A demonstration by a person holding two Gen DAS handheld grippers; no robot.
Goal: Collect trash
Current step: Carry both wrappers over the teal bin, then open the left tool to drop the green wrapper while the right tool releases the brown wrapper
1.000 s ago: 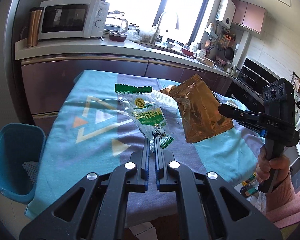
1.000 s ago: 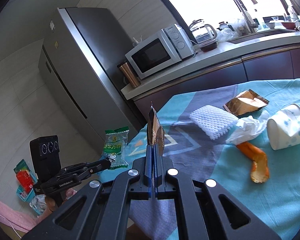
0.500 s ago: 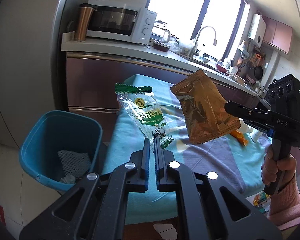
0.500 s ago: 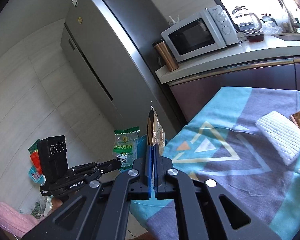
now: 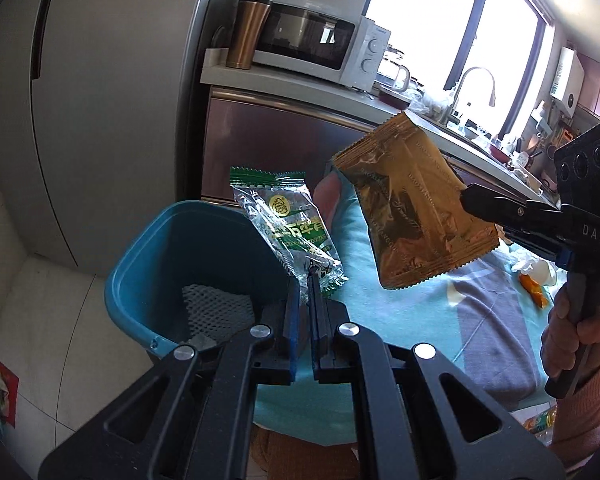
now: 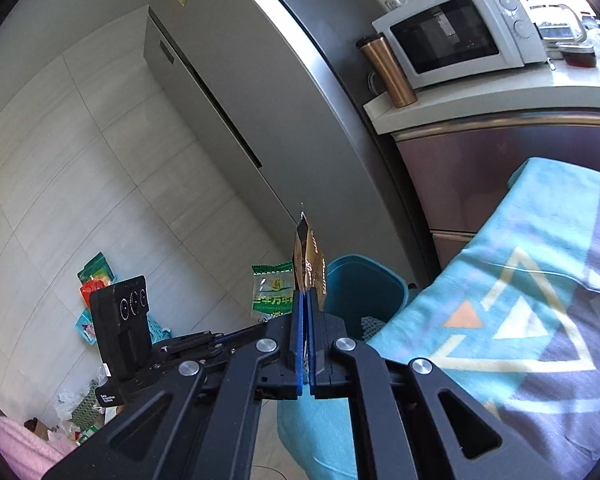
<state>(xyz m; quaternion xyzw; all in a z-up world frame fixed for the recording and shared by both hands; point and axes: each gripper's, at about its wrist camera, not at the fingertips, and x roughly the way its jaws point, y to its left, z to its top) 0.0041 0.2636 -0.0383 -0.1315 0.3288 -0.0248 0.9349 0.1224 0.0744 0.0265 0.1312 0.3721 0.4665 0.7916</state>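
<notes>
My left gripper [image 5: 305, 280] is shut on a green and clear snack wrapper [image 5: 290, 228], held up over the near right rim of a teal waste bin [image 5: 140, 264]. A white foam net [image 5: 216, 310] lies inside the bin. My right gripper [image 6: 305, 296] is shut on a gold-brown foil packet [image 6: 309, 264], seen edge-on; in the left wrist view the packet [image 5: 412, 204] hangs to the right of the bin, over the table's edge. The green wrapper [image 6: 272, 294] and bin [image 6: 360, 288] also show in the right wrist view.
A table with a teal and grey patterned cloth [image 6: 520, 320] stands right of the bin; an orange peel and white tissue [image 5: 534, 280] lie on it. A grey fridge [image 5: 100, 100] and a counter with a microwave [image 5: 316, 50] are behind. Clutter lies on the floor [image 6: 80, 404].
Both grippers have swung left from over the table toward the bin, each still holding its wrapper. The bin now sits directly under and ahead of the left gripper.
</notes>
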